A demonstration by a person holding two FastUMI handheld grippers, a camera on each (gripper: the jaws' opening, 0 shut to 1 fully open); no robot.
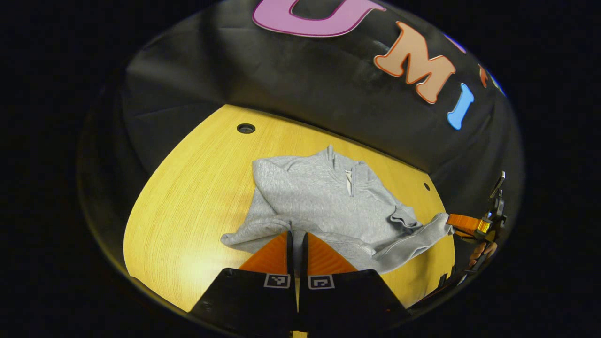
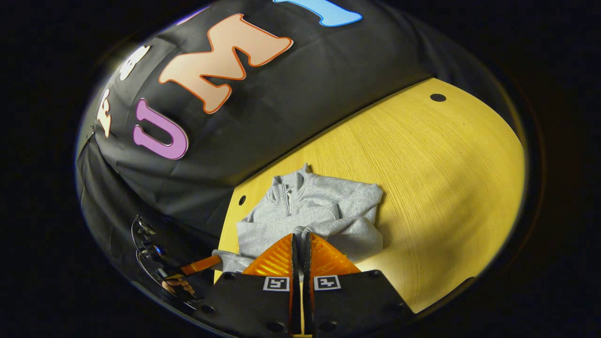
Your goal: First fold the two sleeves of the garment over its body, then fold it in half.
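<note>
Grey quarter-zip sweatshirt [image 1: 324, 202] lies collar-away on the yellow counter [image 1: 188, 197]. Left hand-held gripper [image 1: 296, 237] has its fingers pressed nearly together on a sleeve cuff [image 1: 263, 232] at the near hem. In the right gripper view the right hand-held gripper [image 2: 300, 239] is likewise closed, pinching the other sleeve's cuff [image 2: 303, 231] over the body. Sleeve-fold step looks in hand: keep both pinches firm, lay cuffs flat across the chest, avoid dragging the body, release only once the fabric rests

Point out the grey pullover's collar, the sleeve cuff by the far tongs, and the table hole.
collar [image 1: 345, 166]: left gripper view, on the zip neck.
sleeve cuff [image 1: 439, 224]: left gripper view, on the cuff end.
table hole [image 1: 246, 128]: left gripper view, on the dark opening.
</note>
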